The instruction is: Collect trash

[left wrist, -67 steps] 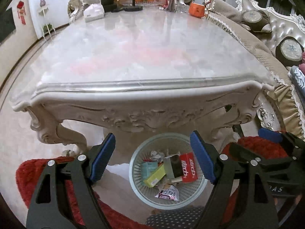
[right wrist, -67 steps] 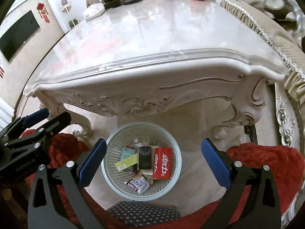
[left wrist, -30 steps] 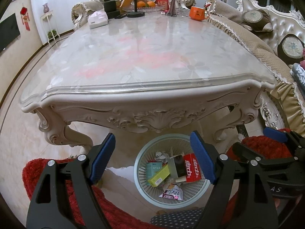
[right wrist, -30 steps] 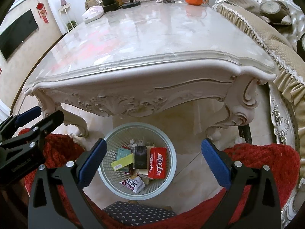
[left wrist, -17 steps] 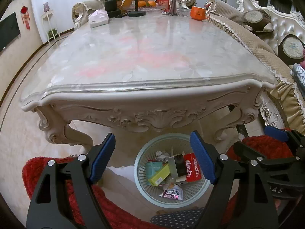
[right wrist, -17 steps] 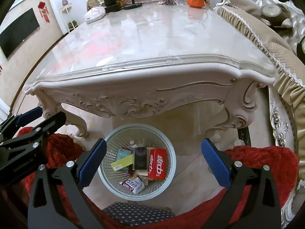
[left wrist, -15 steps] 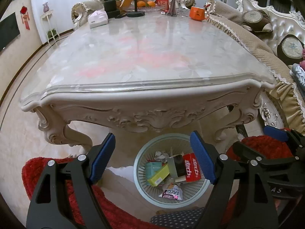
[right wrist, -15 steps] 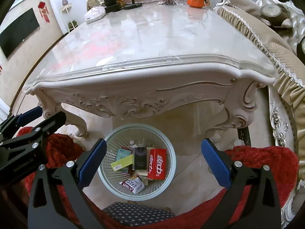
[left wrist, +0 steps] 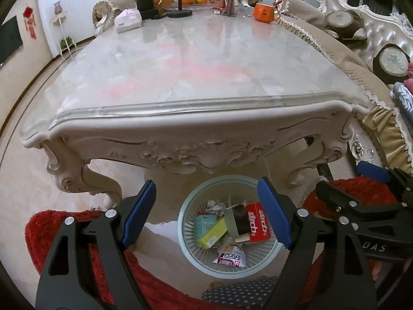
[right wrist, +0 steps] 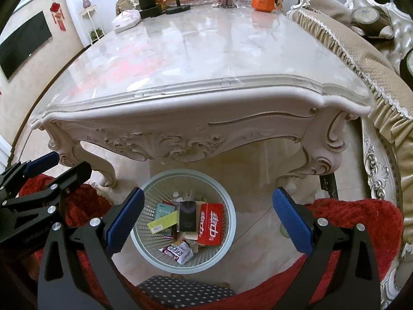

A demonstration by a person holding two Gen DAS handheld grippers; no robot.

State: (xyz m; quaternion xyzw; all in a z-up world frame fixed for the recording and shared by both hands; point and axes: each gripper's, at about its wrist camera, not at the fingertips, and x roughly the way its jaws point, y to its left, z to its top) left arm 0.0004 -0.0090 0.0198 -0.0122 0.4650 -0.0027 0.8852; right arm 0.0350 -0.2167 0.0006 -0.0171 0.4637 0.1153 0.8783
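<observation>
A pale round waste basket [left wrist: 189, 206] stands on the floor under the near edge of the marble table [left wrist: 206, 72]. It holds several pieces of trash: a red carton [left wrist: 259, 223], a yellow-green box [left wrist: 213, 236], a teal box, a black box and a snack wrapper [left wrist: 229, 257]. In the right wrist view the basket [right wrist: 228, 206] shows the same red carton [right wrist: 211, 223]. My left gripper [left wrist: 206, 214] is open and empty above the basket. My right gripper [right wrist: 206, 218] is open and empty above it too, beside the left one.
An orange mug [left wrist: 263, 13], a white tissue box [left wrist: 127, 20], a black stand and a fruit tray sit at the table's far end. A beige sofa [left wrist: 335, 49] runs along the right. A red rug [left wrist: 77, 232] and a star-patterned cushion [right wrist: 180, 292] lie below me.
Both grippers have risen slightly and tilted up, so more of the tabletop shows. Both stay open and empty, and the trash in the basket has not moved.
</observation>
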